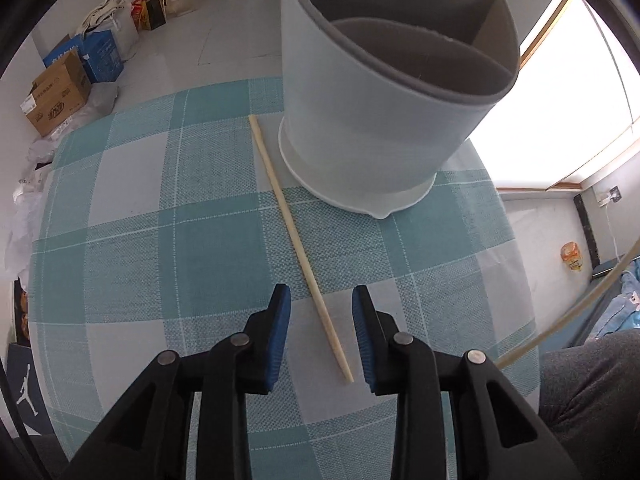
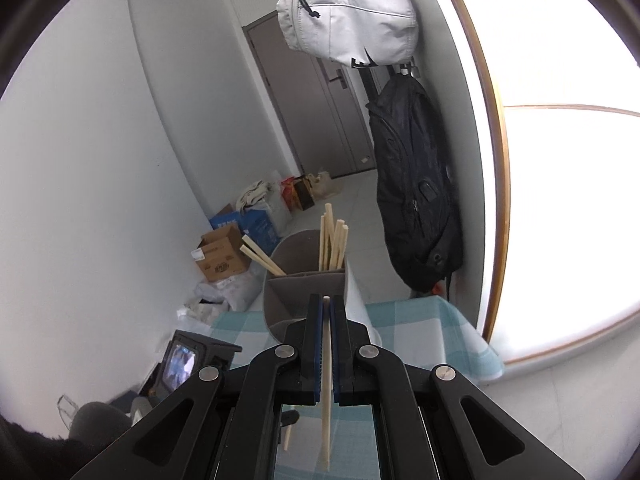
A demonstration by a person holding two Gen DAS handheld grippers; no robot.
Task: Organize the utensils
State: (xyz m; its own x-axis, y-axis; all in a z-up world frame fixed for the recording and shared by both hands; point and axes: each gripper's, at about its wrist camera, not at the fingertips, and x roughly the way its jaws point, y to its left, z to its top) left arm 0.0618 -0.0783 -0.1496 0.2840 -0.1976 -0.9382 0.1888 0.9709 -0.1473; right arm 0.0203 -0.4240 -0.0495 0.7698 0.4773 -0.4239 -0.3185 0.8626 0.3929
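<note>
Left tongs (image 1: 321, 334): wide, low over the checked counter (image 1: 168, 248), straddling a loose chopstick (image 1: 298, 242) lying beside the holder (image 1: 384, 92). Right tongs (image 2: 329, 312): clamped on a chopstick (image 2: 327, 392), raised before the holder (image 2: 308, 292); more chopsticks (image 2: 332, 244) stand in its far compartments.

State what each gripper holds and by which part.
Right gripper is shut on a chopstick, gripping near its upper end. Left gripper is open, holding nothing.

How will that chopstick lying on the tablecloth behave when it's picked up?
The chopstick looks thin, straight and wooden, so probably stiff and light. Its rounded, tapered shape may let it roll on the tablecloth or pivot in the open left hand-held gripper.
</note>
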